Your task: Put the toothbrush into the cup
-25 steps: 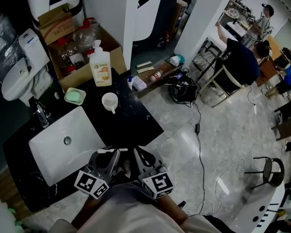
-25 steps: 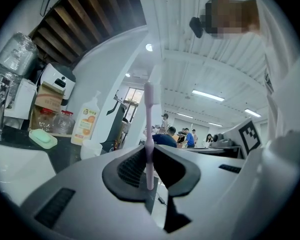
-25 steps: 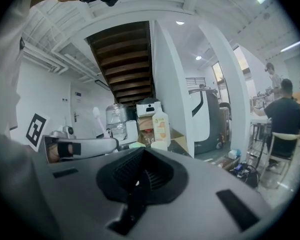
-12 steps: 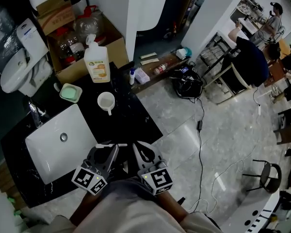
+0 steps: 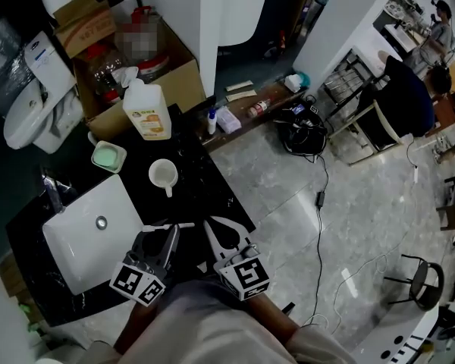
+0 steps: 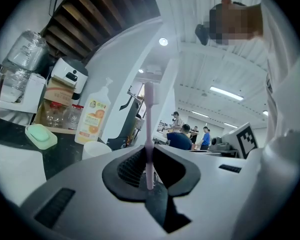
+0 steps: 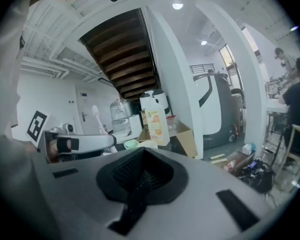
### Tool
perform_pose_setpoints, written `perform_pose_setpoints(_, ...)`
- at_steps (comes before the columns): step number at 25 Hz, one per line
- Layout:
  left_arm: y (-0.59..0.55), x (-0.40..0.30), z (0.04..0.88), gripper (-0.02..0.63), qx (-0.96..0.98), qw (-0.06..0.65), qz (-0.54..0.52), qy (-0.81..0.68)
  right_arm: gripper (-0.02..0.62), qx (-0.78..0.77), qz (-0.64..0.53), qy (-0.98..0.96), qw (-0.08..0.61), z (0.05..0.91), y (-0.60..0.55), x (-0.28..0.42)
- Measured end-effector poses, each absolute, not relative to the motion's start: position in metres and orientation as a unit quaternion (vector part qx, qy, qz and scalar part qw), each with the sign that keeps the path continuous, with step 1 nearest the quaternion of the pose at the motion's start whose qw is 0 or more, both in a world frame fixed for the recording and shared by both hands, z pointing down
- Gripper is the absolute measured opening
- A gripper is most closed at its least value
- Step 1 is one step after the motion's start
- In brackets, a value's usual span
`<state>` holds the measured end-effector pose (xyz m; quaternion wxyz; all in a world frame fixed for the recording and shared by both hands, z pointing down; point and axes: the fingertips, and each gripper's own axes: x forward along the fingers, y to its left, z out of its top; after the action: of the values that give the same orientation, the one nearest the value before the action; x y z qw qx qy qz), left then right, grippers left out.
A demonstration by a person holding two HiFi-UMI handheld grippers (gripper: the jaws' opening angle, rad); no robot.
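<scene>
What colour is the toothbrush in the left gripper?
The slim toothbrush is pale pink, clearest in the left gripper view.

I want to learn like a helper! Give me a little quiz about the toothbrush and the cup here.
1. True or false: the toothbrush is already inside the cup.
2. What is between the left gripper's jaws? A) a spoon B) the toothbrush C) nothing
3. Fill in the gap: the right gripper's jaws are ____, with nothing between them.

Key
1. False. The cup stands empty on the black counter, and the toothbrush is at the gripper.
2. B
3. shut
</scene>
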<state>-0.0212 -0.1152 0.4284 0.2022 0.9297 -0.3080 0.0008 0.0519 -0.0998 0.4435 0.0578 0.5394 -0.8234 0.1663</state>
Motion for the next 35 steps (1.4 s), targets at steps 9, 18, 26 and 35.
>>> perform_pose_setpoints(9, -0.152, -0.024, 0.408, 0.054, 0.908, 0.19, -0.023, -0.373, 0.006, 0.493, 0.146, -0.857, 0.042, 0.427, -0.144, 0.055)
perform_pose_setpoints(18, -0.181, -0.038, 0.386, 0.055, 0.888, 0.157, -0.053, -0.429, 0.006, 0.446, 0.117, -0.886, 0.041, 0.414, -0.17, 0.051)
perform_pose_setpoints(26, -0.203, -0.047, 0.38, 0.054, 0.877, 0.144, -0.068, -0.453, 0.006, 0.426, 0.115, -0.897, 0.038, 0.417, -0.183, 0.043)
perform_pose_setpoints(35, -0.227, -0.047, 0.392, 0.054, 0.87, 0.142, -0.048, -0.469, 0.006, 0.411, 0.13, -0.901, 0.052, 0.425, -0.204, 0.042)
